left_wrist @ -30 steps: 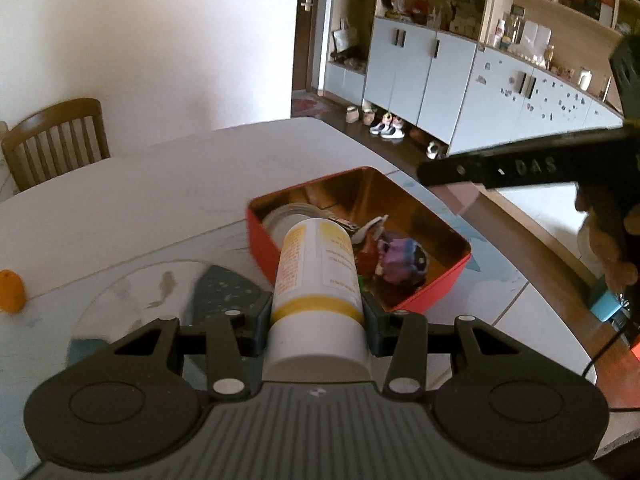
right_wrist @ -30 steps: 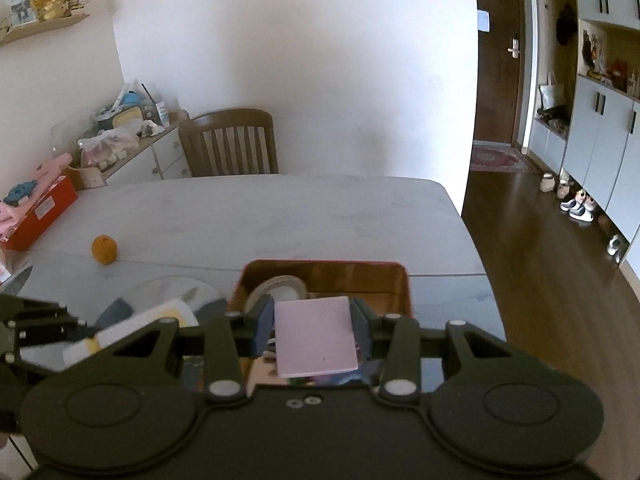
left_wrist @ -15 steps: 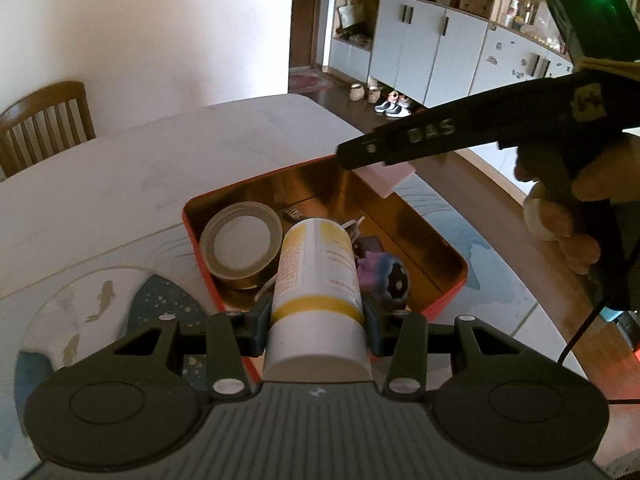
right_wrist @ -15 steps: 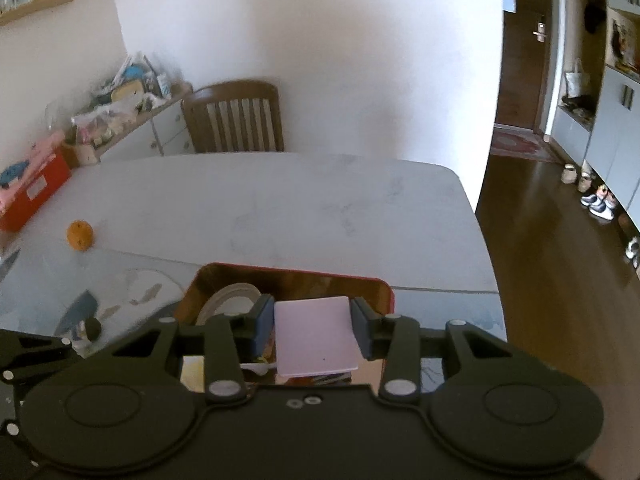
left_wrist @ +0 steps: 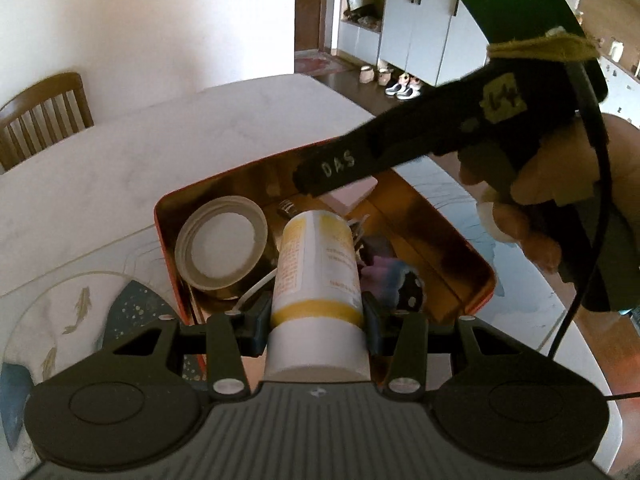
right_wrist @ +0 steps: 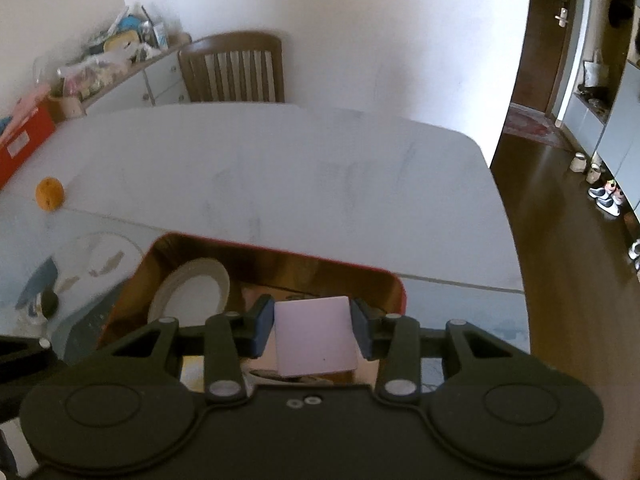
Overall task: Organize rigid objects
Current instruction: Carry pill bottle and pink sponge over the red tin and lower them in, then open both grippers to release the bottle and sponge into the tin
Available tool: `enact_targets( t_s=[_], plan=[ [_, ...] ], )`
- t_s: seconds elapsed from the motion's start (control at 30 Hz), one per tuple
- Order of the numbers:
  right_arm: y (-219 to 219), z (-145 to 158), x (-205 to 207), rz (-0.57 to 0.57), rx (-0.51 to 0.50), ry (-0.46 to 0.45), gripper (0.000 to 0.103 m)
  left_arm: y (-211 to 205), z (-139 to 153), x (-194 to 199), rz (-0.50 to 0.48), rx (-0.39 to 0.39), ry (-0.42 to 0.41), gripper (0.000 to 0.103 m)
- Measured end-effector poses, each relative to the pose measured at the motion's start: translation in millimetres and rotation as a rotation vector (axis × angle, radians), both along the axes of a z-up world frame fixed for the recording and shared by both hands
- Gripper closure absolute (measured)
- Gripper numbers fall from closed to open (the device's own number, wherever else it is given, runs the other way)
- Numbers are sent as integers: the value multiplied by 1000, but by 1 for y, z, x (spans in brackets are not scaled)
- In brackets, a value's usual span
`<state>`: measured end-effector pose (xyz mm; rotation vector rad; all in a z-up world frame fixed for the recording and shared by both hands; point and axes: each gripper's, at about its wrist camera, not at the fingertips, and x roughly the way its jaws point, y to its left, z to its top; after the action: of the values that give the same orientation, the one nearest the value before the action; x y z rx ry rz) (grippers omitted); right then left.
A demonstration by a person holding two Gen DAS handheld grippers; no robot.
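A red tin box [left_wrist: 476, 276] with a gold inside stands on the table; it also shows in the right wrist view [right_wrist: 394, 280]. My left gripper [left_wrist: 316, 312] is shut on a white and yellow bottle [left_wrist: 316, 264], held over the box's near edge. My right gripper [right_wrist: 312, 324] is shut on a flat pink box [right_wrist: 314, 334] and holds it over the tin; the pink box also shows in the left wrist view [left_wrist: 352, 196]. A roll of tape [left_wrist: 222, 244] and a purple toy [left_wrist: 384, 276] lie in the tin.
An orange [right_wrist: 49, 199] lies on the white table [right_wrist: 280, 168] at the left. A round fish-pattern mat [left_wrist: 80, 312] lies left of the tin. A wooden chair [right_wrist: 234, 68] stands at the far side. The table edge drops to the floor on the right.
Both grippers have moved in over the tin. The right gripper with the pink box has come lower and further over the box. Both stay shut on their loads.
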<state>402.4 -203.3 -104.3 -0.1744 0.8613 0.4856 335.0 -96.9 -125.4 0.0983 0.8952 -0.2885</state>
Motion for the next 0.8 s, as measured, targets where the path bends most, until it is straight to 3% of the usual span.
enact_targets(
  t_s=[0.37,0.8],
  plan=[
    [-4,-12,4,5,-26,28,64,-3,-19,14,5,15,94,58],
    [-16,4,-4,-3,11,19,59,0,-11,15,10,1,79,56]
  ],
)
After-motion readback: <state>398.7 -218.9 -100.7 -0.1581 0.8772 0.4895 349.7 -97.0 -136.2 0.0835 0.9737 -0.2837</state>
